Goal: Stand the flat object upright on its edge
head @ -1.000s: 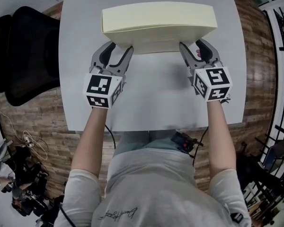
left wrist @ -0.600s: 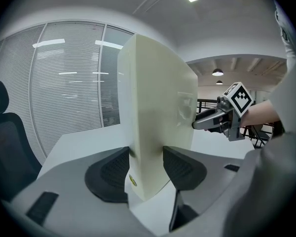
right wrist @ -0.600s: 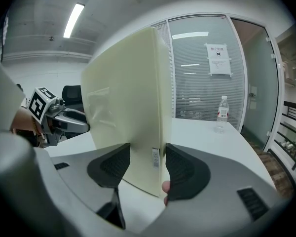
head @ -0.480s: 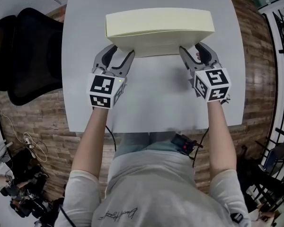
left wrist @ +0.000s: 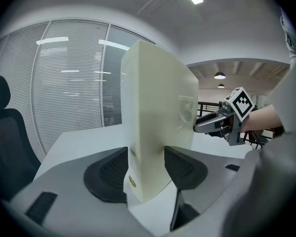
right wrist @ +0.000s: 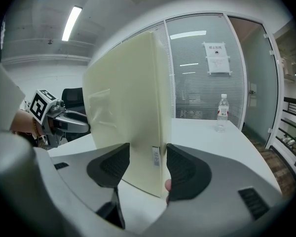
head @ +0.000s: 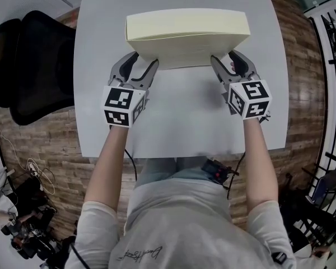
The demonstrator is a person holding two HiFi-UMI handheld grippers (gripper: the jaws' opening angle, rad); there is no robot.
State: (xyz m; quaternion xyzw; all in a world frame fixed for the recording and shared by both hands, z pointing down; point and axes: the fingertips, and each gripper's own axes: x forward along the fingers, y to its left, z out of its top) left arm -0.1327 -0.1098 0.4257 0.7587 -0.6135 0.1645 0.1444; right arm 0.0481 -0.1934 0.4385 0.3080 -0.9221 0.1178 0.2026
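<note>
Box (head: 187, 35) stands upright on its long edge at the upper middle of the bench (head: 185, 122). One end carries a small white label (right wrist: 156, 157), print too fine to read; the other has a round yellow sticker (left wrist: 132, 181) low down. Left gripper (head: 141, 60) jaws have just been opening and straddle the left end, pads barely clear. Right gripper (head: 225, 58) jaws stand wide about the right end, not clamping. Bare bench fills the lower frame.

An office meeting room: a white tabletop (head: 179, 116), a black office chair (head: 31, 66), glass partition walls (left wrist: 74, 83) with blinds, a printed notice (right wrist: 217, 57) on the glass, strip lights (right wrist: 71, 22) overhead, wood-pattern floor (head: 45, 144).
</note>
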